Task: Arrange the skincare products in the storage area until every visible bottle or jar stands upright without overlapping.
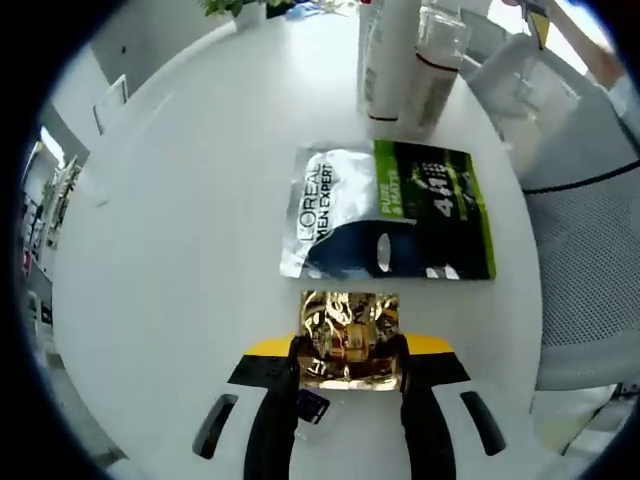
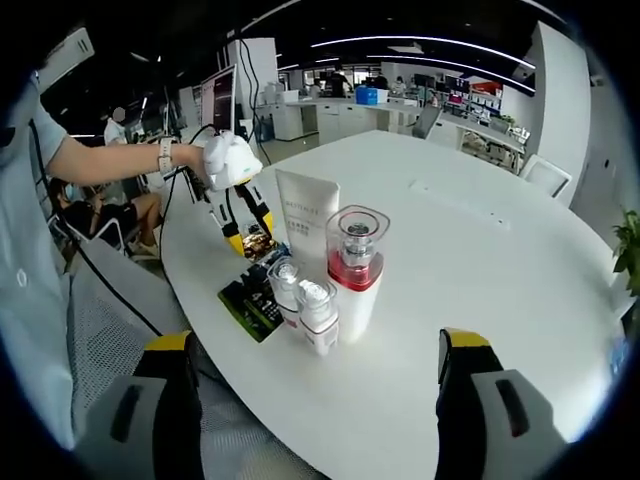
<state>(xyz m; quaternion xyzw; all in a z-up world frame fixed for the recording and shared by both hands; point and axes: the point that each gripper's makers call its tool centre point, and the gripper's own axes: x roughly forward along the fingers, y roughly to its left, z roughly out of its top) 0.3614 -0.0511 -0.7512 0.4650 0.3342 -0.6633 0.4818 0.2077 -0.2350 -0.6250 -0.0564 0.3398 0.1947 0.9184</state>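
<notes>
A crinkled gold foil sachet sits between the jaws of my left gripper, which press on its two side edges just above the white table. Beyond it a silver, black and green L'Oreal sachet lies flat. In the right gripper view a white tube, a red-necked bottle with a clear cap and two small clear bottles stand upright in a close cluster. My right gripper hangs open in front of them, apart from them. The left gripper shows there in a gloved hand.
The round white table has wide bare room to the right of the cluster. A mesh chair stands by the table edge near the flat sachet. A person's arm reaches in from the left. A plant stands at the far right.
</notes>
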